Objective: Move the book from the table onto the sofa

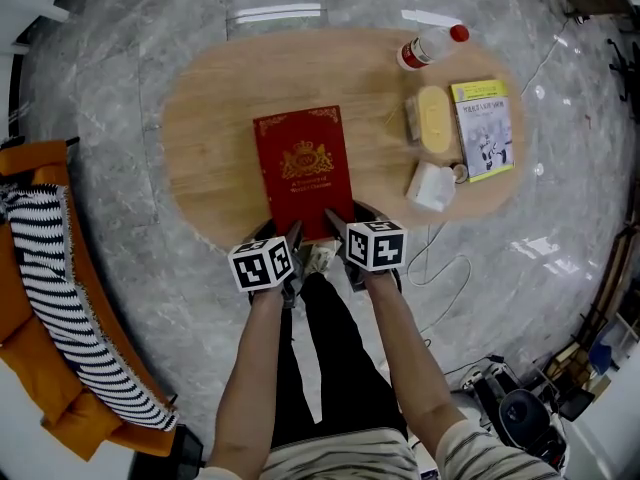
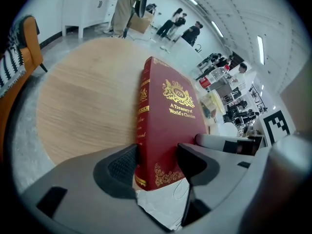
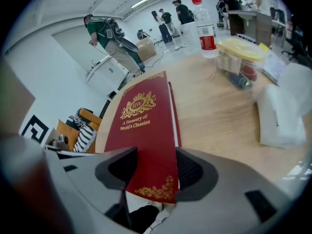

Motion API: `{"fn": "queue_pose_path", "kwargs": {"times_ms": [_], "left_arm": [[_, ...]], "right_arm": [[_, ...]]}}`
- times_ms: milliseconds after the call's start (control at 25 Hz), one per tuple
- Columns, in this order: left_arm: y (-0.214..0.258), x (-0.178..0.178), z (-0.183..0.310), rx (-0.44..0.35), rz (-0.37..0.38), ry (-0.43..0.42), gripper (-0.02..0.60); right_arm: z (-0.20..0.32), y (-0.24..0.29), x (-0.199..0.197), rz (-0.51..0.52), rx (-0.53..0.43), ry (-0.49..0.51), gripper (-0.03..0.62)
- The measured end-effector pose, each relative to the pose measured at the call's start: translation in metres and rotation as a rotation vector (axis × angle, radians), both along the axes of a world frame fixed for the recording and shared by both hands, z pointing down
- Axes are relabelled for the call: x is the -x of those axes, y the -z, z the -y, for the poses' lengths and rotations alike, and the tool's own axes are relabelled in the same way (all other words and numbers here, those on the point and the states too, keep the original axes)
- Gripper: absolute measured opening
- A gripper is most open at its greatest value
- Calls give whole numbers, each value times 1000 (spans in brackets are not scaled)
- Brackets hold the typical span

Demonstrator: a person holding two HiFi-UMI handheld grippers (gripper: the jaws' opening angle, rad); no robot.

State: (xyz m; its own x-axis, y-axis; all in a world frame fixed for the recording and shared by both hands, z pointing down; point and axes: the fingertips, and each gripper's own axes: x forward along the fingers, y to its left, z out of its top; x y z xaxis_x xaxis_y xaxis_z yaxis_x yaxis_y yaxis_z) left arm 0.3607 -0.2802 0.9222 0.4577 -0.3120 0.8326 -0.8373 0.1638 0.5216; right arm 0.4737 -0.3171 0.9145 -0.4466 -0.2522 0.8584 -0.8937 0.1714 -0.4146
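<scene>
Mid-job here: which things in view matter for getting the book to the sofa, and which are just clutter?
In the job: red hardback book; orange sofa with striped throw; oval wooden table; left gripper, right gripper, a book corner between each one's jaws.
Lying about: clear red-capped water bottle; yellow-lidded container; yellow-green booklet; white packet.

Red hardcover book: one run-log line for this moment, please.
red hardcover book: flat on oval wooden table, near edge overhanging | left gripper: open, straddling near-left corner | right gripper: open, straddling near-right corner
</scene>
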Motion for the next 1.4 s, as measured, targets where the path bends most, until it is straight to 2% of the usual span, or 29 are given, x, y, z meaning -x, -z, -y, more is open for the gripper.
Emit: {"fn": "queue_pose_path", "kwargs": {"times_ms": [320, 640, 1080, 1400], "left_arm": [[13, 2, -13, 5, 2, 17, 264], [49, 9, -19, -28, 2, 5, 262], [141, 25, -40, -71, 25, -5, 262], [225, 41, -30, -127, 42, -3, 261]], "right_arm": [[-10, 12, 2, -4, 3, 15, 247], [-19, 51, 9, -15, -45, -1, 246], [-40, 142, 25, -3, -96, 0, 245], [-32, 226, 41, 14, -145, -7, 245]]}}
